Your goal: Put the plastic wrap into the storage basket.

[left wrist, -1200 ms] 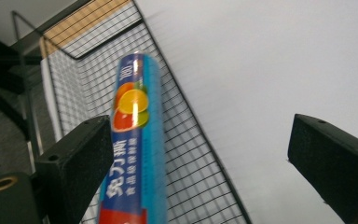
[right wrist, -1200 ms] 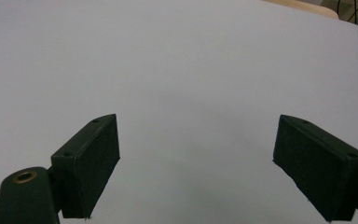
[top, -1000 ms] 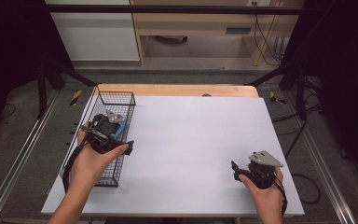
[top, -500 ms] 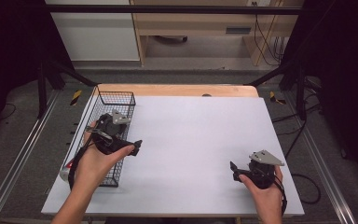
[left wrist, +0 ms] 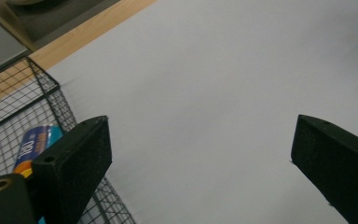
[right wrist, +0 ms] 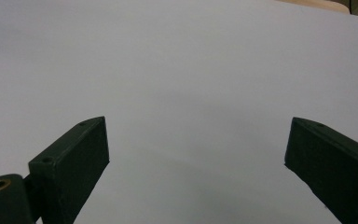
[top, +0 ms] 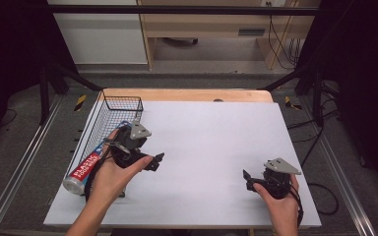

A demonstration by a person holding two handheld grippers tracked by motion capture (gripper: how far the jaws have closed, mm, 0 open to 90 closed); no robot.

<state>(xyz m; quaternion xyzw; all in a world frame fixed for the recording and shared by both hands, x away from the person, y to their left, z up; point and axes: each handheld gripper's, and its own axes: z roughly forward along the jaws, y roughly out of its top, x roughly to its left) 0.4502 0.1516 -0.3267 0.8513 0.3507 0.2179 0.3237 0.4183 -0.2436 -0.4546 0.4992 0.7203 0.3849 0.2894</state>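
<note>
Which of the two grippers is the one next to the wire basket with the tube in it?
The left gripper, jaws open, beside the wire basket holding the tube. The right gripper sits apart at the table's near right, nothing close.

Grey floor [top: 24,147], white cabinet [top: 98,34], wooden bench [top: 211,24], dark curtains [top: 364,73] at both sides

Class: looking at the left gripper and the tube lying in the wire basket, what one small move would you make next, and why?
Probably draw the left gripper a little farther from the wire basket. Its fingers are open and empty over bare table, while the tube lies inside the basket, so the placing looks done. The right gripper is open and idle.
</note>
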